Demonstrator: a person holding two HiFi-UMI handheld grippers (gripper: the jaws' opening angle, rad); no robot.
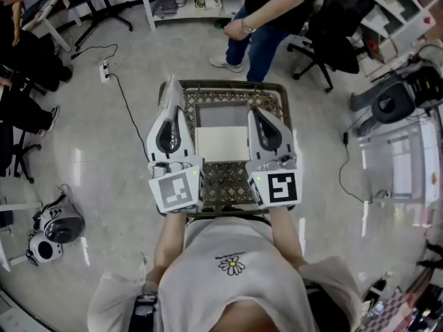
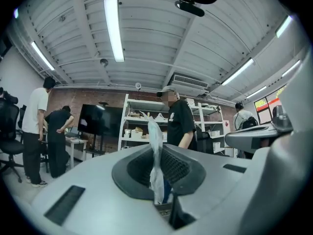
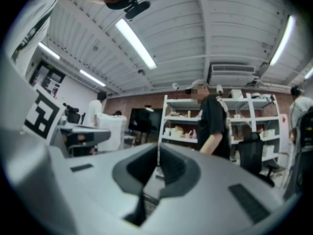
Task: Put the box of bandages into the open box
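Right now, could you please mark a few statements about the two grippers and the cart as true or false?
1. The left gripper is closed on a thin whitish plastic strip. True.
2. The right gripper holds a box of bandages. False: its jaws are together with nothing between them.
3. A white rectangular object lies on the mesh cart, between the two grippers in the head view. True.
4. Nobody stands beyond the cart. False: a person in a dark top and jeans stands on its far side.
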